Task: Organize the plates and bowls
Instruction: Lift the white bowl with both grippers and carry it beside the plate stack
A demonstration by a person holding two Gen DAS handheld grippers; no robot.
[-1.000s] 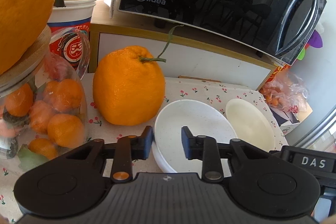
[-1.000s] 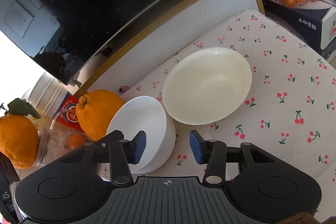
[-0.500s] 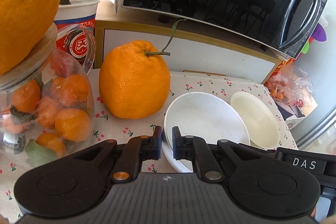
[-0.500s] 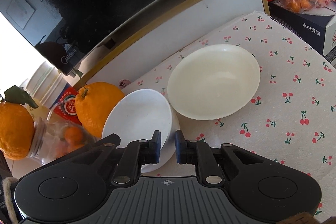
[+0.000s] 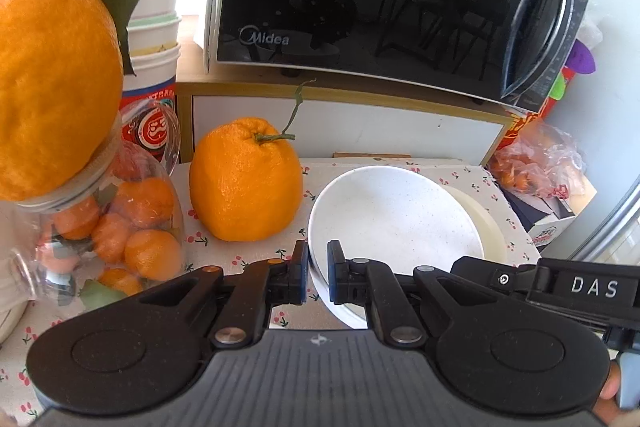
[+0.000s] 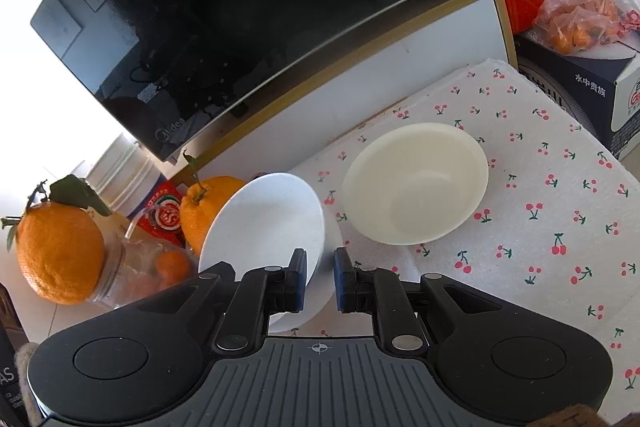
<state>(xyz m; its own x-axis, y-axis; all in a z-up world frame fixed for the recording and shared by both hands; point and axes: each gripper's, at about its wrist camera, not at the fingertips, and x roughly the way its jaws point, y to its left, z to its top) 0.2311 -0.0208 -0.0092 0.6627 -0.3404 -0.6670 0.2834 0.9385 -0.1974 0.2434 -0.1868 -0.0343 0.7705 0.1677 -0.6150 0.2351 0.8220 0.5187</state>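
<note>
I have both sets of fingers pinching the rim of the white speckled shallow bowl [image 5: 394, 223]: the left gripper [image 5: 318, 269] clamps its near-left edge and the right gripper [image 6: 320, 277] its near-right edge. The bowl is tilted above the cherry-print cloth on the worktop [image 6: 560, 227], just beside the large orange citrus fruit [image 5: 245, 183]. The cream round plastic bowl [image 6: 416, 183] rests flat on the cloth to its right.
</note>
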